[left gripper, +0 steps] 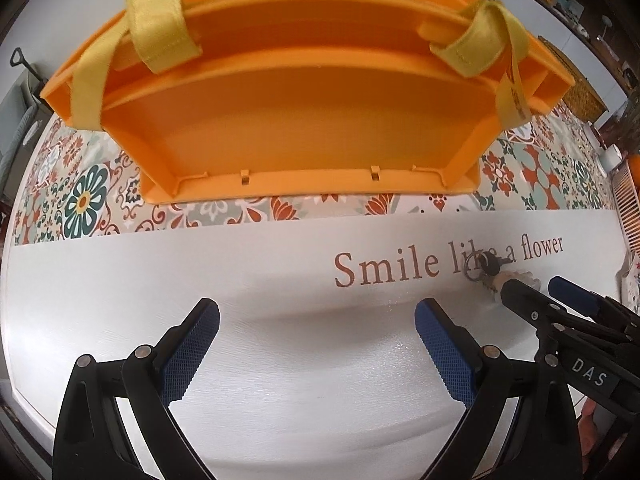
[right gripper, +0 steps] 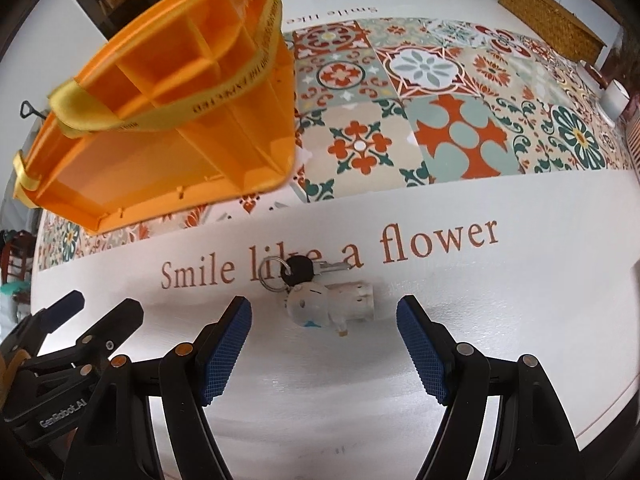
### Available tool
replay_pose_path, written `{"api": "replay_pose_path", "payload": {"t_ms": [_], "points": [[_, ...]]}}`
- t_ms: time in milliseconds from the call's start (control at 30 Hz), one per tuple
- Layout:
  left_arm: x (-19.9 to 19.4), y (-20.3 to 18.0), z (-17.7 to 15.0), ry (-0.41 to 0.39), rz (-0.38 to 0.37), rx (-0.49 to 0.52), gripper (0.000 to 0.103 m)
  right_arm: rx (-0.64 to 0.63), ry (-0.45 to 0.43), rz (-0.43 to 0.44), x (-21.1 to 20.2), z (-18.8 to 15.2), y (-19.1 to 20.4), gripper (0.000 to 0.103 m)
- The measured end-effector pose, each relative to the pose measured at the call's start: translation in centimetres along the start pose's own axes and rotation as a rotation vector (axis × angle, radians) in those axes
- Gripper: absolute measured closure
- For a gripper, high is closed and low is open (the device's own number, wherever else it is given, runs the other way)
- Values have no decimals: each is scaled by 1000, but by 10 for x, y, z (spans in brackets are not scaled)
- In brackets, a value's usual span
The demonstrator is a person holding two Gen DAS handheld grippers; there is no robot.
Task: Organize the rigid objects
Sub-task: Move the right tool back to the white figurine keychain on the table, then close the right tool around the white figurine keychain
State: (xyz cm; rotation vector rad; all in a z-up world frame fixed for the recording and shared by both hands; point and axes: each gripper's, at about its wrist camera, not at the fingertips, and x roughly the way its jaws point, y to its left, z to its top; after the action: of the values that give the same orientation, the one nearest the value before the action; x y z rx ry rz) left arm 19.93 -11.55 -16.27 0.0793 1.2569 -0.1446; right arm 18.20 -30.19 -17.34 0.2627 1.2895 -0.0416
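Observation:
A key bunch (right gripper: 300, 269) lies on the white strip of the tablecloth, over the printed words: a black-headed key, a metal ring and a white toy figure (right gripper: 328, 300). My right gripper (right gripper: 324, 304) hangs just above it, open, the figure lying between its blue pads (right gripper: 226, 354) without touching them. In the left wrist view the same key bunch (left gripper: 486, 266) sits just past the right gripper (left gripper: 532, 284). My left gripper (left gripper: 318, 308) stands open over bare white cloth, nothing between its fingers. An orange plastic organiser (left gripper: 312, 120) with yellow straps (left gripper: 160, 20) stands beyond it on the patterned cloth.
The orange organiser (right gripper: 180, 120) is at the far left in the right wrist view, with the left gripper (right gripper: 102, 304) below it. A wicker basket (right gripper: 552, 28) and a white round container (right gripper: 616, 96) stand at the far right. A slatted orange object (left gripper: 628, 208) lies at the right edge.

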Motion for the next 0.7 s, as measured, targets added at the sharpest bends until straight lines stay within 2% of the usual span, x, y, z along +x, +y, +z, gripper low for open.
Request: {"api": "replay_pose_path", "payload": {"t_ms": [300,500,700], "points": [[11,-5,-1,21,23,15,3,-23,21,-24,14,2,1,29],[14,-5,-2,30,28,13,3,-34,36,-32,22,3,1,35],[15,-6,-1,28,41,16,3,-44,34,-34,25,3,1,47]]}}
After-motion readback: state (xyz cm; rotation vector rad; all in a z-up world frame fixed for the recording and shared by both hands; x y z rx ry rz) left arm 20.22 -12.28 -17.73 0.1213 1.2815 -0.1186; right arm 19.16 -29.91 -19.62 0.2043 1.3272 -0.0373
